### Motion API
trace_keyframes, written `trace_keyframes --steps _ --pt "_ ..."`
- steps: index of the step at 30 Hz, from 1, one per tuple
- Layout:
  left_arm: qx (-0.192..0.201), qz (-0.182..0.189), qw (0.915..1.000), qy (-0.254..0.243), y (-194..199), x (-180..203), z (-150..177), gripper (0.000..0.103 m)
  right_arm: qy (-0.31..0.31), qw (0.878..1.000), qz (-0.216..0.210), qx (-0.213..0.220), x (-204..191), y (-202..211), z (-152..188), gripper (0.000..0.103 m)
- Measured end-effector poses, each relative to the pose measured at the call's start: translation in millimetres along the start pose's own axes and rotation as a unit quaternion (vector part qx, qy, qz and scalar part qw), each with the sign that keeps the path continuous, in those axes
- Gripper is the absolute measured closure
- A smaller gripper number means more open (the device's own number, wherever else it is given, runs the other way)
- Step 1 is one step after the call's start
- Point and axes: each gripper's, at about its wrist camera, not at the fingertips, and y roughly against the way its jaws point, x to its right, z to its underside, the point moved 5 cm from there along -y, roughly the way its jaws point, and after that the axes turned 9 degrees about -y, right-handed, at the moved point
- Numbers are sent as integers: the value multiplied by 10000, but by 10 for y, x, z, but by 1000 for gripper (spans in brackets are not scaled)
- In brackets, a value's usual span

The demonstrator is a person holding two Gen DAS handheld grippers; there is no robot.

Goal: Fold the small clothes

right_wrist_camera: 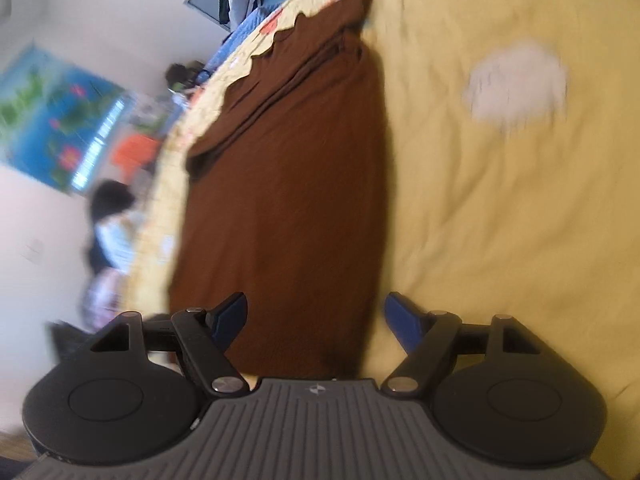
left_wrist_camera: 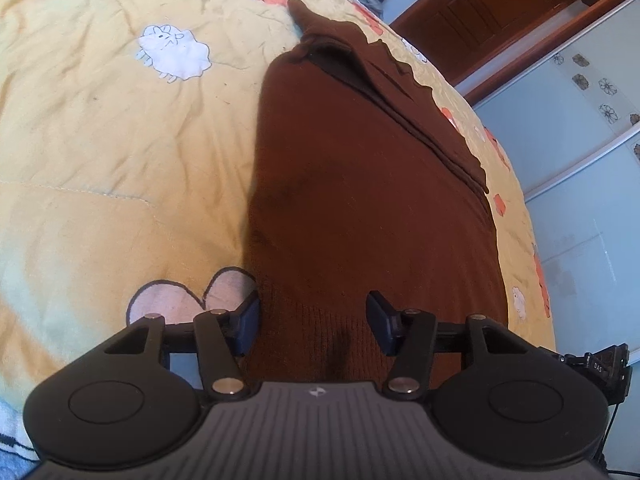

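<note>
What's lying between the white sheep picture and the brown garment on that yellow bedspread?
Nothing: in the left wrist view only bare, wrinkled yellow bedspread runs from the white sheep picture to the edge of the brown garment. The blurred right wrist view agrees.

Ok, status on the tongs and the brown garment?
Left tongs open, right tongs open, nothing gripped. Brown garment lies folded lengthwise on the yellow quilt. Nothing in the way.

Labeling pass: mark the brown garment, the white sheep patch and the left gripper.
brown garment (left_wrist_camera: 360, 208), left wrist view, flat middle panel.
white sheep patch (left_wrist_camera: 176, 51), left wrist view, body centre.
left gripper (left_wrist_camera: 314, 322), left wrist view, midway between fingertips.
</note>
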Motion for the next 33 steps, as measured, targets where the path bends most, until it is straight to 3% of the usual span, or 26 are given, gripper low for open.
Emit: trace_keyframes --steps 5,7,8,10,12,15,17,20,21,24,25,27,28,31,33 --pt "-151 480 9985 238 -112 2 -2 52 -524 9970 -558 -124 54 -63 80 30" --pt "-227 451 9984 236 -181 -10 1 75 -603 9970 -468 -127 82 -111 62 45" --pt "-275 372 9986 258 -211 -26 3 91 -660 9971 -340 -150 112 -148 43 66" --pt "-313 303 9988 244 -209 -41 -15 92 -710 9972 -152 -183 176 -210 25 94" --pt "-241 24 9997 57 -116 -13 -44 93 -569 9984 -32 -22 132 -151 15 92" --pt "-66 196 9997 -158 164 74 -54 94 -126 9996 -76 227 -91 144 57 92" --pt "-106 63 9991 -409 217 97 -4 94 191 9991 200 311 -131 293 79 93" --pt "-463 -172 9980 -385 -4 -27 123 94 -40 9979 627 134 155 191 65 93" --pt "-391 -89 9985 -374 -10 -34 120 94 -103 9986 503 104 204 160 73 97" --pt "-392 -26 9982 -451 94 -20 60 90 -112 9986 500 162 179 162 75 96" --pt "-326 -32 9978 -570 168 -9 19 89 -99 9984 507 218 159 195 46 86" --pt "-19 -458 9953 -857 364 -14 -151 88 -16 9963 661 543 87 292 -73 61" --pt "198 -634 9928 -999 441 1 -265 87 127 9940 773 767 9 327 -171 56" --pt "821 -835 9815 -1513 369 255 -649 74 862 9835 1039 1205 -344 156 -497 54" --pt "940 -849 9731 -1925 47 491 -814 54 1488 9722 1246 1307 -641 -179 -718 54"
